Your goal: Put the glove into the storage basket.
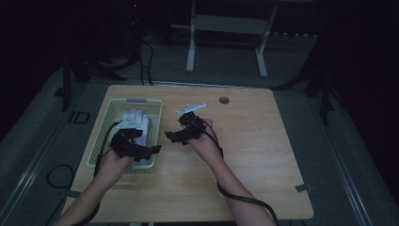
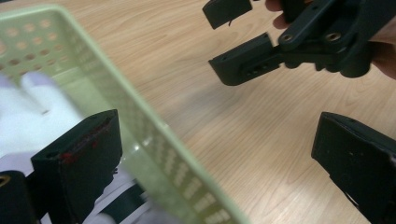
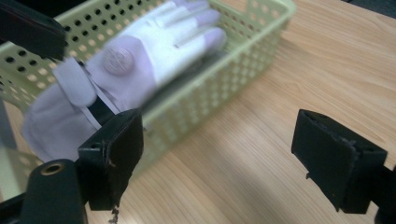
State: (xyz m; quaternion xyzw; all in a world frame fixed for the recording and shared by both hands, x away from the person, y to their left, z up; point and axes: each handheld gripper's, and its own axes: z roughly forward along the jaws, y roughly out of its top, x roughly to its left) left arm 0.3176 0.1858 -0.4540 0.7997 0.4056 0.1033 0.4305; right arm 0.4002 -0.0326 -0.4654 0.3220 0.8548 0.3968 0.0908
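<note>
- Since the white glove point(image 1: 135, 121) lies flat inside the green basket point(image 1: 104, 123), palm-side down with fingers toward the far end, the basket is the landmark for everything below.
- Basket sits on the table point(image 1: 263, 155), toward its left edge; glove fills most of the basket floor, cuff end at the near end.
- Left gripper point(image 1: 147, 151) hovers over the basket's near right corner; jaws spread wide, holding nothing. In the left gripper view one jaw is inside the basket rim over the glove, the other outside over bare wood, so it straddles the basket's right wall point(image 2: 154, 140).
- Right gripper point(image 1: 173, 136) hangs just right of the basket, apart from it, aimed back at it; jaws apart and empty. Right gripper view looks straight at the glove point(image 3: 140, 60) through the wall.
- Judgement: glove looks deposited; both grippers free of it. Or a pick is pending, can't tell which.
- Risk if left gripper closes now: it pinches the wall, not the glove.
</note>
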